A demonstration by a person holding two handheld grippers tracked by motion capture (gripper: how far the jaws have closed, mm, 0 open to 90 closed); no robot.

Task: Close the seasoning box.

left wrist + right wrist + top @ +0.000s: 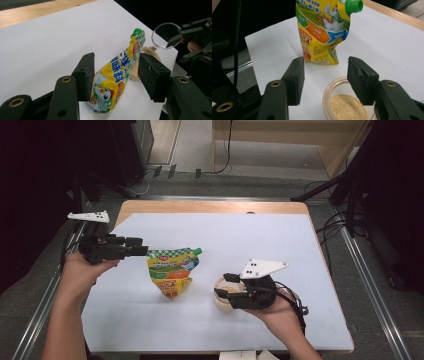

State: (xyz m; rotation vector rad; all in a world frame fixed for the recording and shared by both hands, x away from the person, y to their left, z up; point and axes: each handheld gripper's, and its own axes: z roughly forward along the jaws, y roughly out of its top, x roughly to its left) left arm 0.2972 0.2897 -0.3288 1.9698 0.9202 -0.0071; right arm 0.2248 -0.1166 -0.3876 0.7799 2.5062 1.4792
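Nearest me, my right gripper (223, 284) hangs half open over the clear jar (344, 100) of pale granules, one jaw above the rim, gripping nothing. The jar has no lid on it. If I drop that jaw carelessly it catches the rim and tips the jar, spilling granules across the white sheet (280, 245).

Farther out, the yellow spout pouch (171, 271) stands upright near the middle of the sheet, just left of the jar, green cap (354, 6) on. My left gripper (145, 246) is beside it, jaws about half apart; in the left gripper view the pouch sits between the pads, and I judge them no longer pressing. The pouch is soft and top-heavy. Brushing it while I pull clear could topple it onto the jar.
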